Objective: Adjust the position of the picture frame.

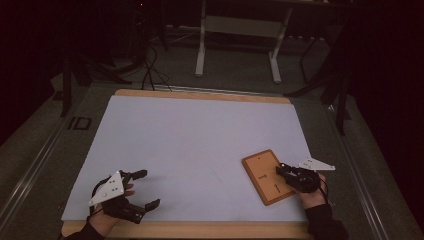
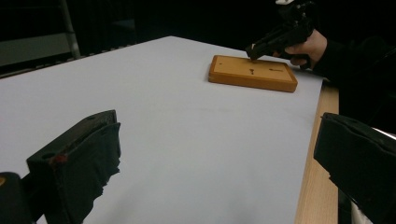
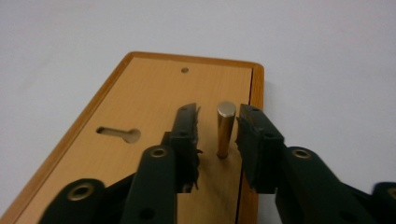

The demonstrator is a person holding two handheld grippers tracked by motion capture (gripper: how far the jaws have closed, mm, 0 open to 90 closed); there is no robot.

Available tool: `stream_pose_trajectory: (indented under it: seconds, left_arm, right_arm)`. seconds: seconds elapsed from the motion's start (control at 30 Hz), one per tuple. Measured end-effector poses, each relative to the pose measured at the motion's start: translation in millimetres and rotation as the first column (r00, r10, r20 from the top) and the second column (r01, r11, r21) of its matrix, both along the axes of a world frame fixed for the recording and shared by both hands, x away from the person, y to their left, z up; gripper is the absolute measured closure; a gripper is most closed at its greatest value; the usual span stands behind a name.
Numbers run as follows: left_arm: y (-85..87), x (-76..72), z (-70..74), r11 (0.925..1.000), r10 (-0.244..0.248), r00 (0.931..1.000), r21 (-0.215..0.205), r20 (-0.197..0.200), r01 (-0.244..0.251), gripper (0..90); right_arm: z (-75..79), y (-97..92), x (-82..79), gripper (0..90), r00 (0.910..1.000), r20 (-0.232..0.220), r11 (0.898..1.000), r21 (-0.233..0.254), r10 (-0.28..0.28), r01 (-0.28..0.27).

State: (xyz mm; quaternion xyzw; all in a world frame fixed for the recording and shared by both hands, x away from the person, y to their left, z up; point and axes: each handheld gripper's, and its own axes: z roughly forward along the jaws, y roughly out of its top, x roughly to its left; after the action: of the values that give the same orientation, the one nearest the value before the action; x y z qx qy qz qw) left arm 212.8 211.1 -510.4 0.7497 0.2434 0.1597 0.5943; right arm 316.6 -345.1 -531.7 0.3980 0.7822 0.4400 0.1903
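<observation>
A flat rectangular wooden board (image 3: 154, 121) with rounded corners and a raised rim lies near the right front of the pale grey sheet (image 1: 190, 145) covering the wooden table (image 1: 200, 231). Its smooth face carries a keyhole-shaped slot (image 3: 119, 135) and a small round hole (image 3: 185, 70). A short brass-coloured metal pin (image 3: 225, 128) stands upright in the board. The right gripper (image 3: 217, 133) has its black jaws slightly apart on either side of the pin, not visibly touching it. The left gripper (image 1: 142, 189) rests near the sheet's left front, jaws spread wide and holding nothing.
</observation>
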Motion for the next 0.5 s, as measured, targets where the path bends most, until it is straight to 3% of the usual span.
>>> stream_pose_trajectory:
  seconds: [0.03,0.27,0.5]
  left_arm:
    - [-0.1,0.0,-0.1,1.0,-0.001,1.0,0.001,0.0,0.001,0.8]
    - [-0.3,0.7,-1.1,1.0,0.0,1.0,0.002,-0.003,0.0,0.9]
    - [-1.6,2.0,-2.1,1.0,-0.002,1.0,0.005,-0.008,0.002,0.9]
  right_arm:
    - [-2.2,-1.0,0.4,74.7,1.0,-0.008,1.0,0.004,0.002,-0.002]
    - [-5.2,-0.2,1.7,82.9,0.9999,-0.004,1.0,0.008,-0.011,0.011]
    - [-5.5,0.0,2.5,84.3,0.9997,-0.012,1.0,0.019,-0.021,0.022]
